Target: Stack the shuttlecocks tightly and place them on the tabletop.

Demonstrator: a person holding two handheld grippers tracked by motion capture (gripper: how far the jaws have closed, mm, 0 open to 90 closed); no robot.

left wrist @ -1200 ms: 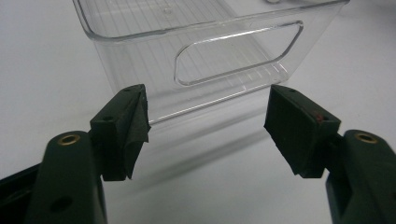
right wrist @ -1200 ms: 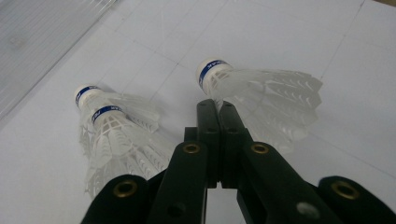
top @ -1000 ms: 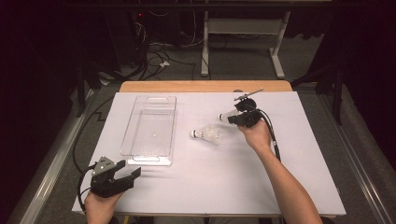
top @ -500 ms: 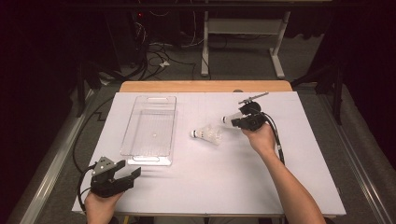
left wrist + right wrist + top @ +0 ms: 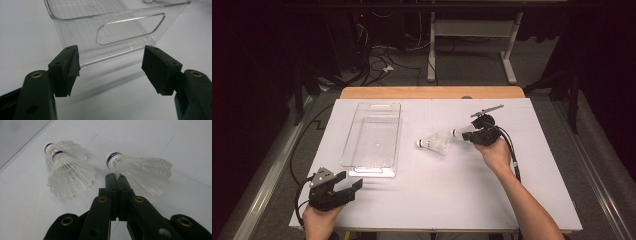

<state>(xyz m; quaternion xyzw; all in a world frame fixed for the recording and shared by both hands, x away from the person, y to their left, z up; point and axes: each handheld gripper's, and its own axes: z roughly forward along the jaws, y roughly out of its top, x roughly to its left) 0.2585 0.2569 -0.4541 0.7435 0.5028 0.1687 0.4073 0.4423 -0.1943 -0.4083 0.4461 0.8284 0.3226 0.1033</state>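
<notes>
Two white shuttlecocks (image 5: 67, 170) lie nested one in the other on the white table, seen in the high view as one shuttlecock pair (image 5: 434, 145) right of the clear tray (image 5: 372, 137). A third shuttlecock (image 5: 142, 170) sticks out leftward from my right gripper (image 5: 469, 134), cork first. The right gripper (image 5: 115, 178) has its jaws together, pinching the edge of that shuttlecock's feather skirt. My left gripper (image 5: 347, 187) rests at the near left corner, open and empty. In the left gripper view, the left gripper (image 5: 110, 70) faces the tray's near end wall (image 5: 130, 32).
The tray holds nothing that I can see. The white table sheet (image 5: 452, 200) lies on a wooden top whose far edge (image 5: 432, 92) shows. A cable (image 5: 512, 155) trails from the right gripper along the forearm. Cables and a desk frame stand on the dark floor beyond.
The right gripper has shifted a little toward the near side, and the shuttlecock in its jaws came with it. The left gripper has stayed in place.
</notes>
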